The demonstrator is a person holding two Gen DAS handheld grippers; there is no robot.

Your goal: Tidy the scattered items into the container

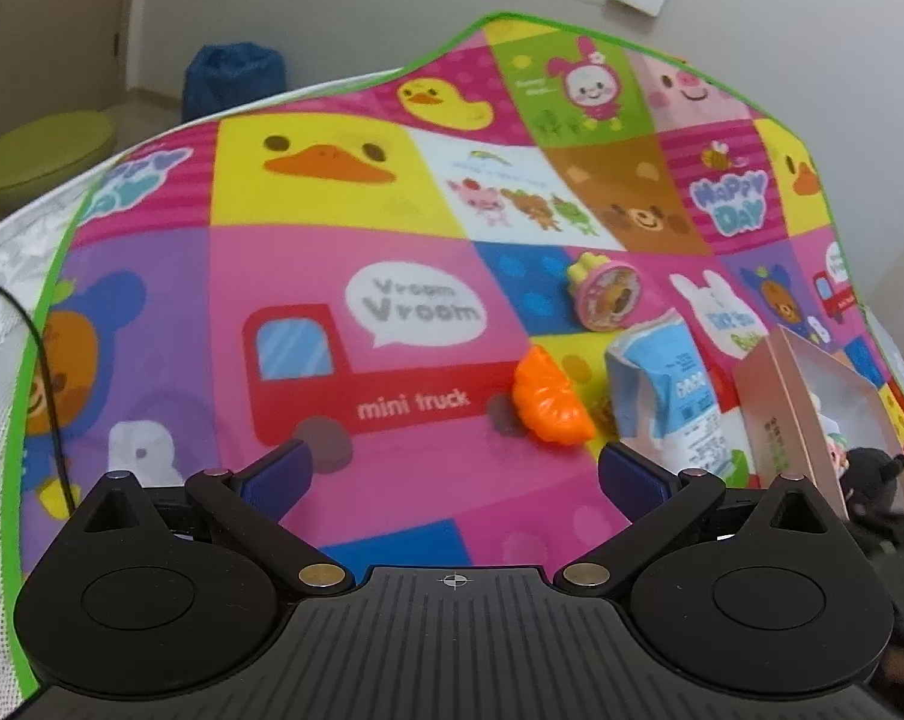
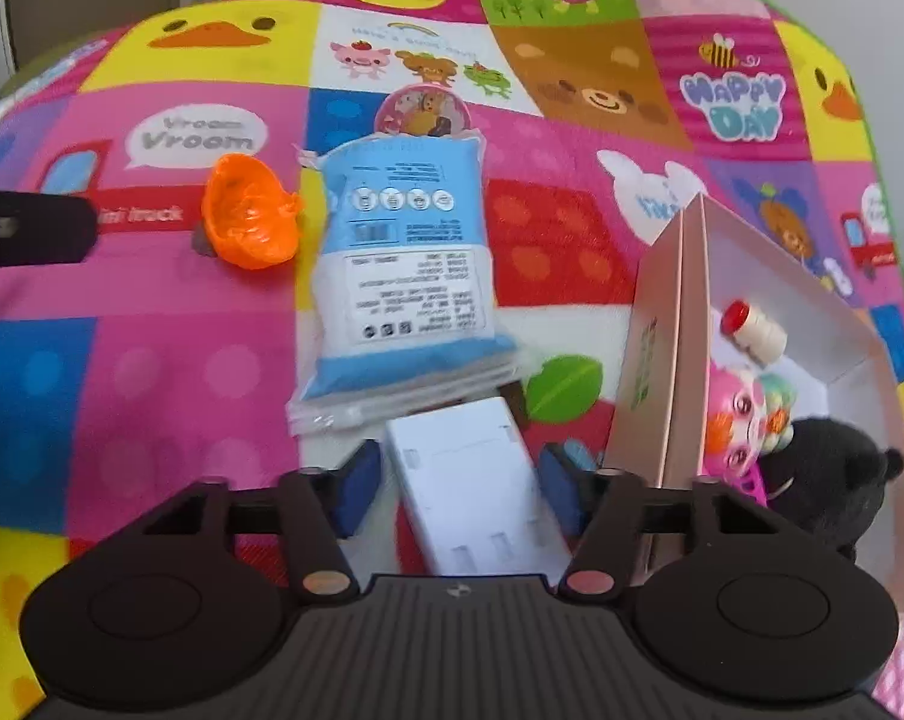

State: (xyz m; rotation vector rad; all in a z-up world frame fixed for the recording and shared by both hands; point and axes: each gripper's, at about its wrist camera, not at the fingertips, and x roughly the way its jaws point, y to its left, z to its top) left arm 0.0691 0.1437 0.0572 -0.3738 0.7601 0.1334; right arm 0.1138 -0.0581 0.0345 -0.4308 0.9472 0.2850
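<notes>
On the cartoon play mat, my left gripper hangs with its blue pads spread wide and nothing between them, above the red mini truck print. Just ahead and to its right lies the orange toy piece, and beyond that the round pink toy with a yellow part at its back. Blue-and-white packet sits right of the orange piece, touching or nearly touching the pink cardboard box, which is the container and stands open at the mat's right side. From the right wrist camera, my right gripper has its pads on either side of a white rectangular box; the pads look close to its sides, but I cannot tell whether they actually press on it. White box lies on the mat just short of the packet's near edge and just left of the container. Inside the container I see a small white spool-like piece with a red end, a pink-faced toy and a black plush, all crowded toward the near end. Orange piece lies left of the packet, hollow side up; round pink toy peeks out behind the packet's far end. Left gripper's tip shows at the left edge of this view.
</notes>
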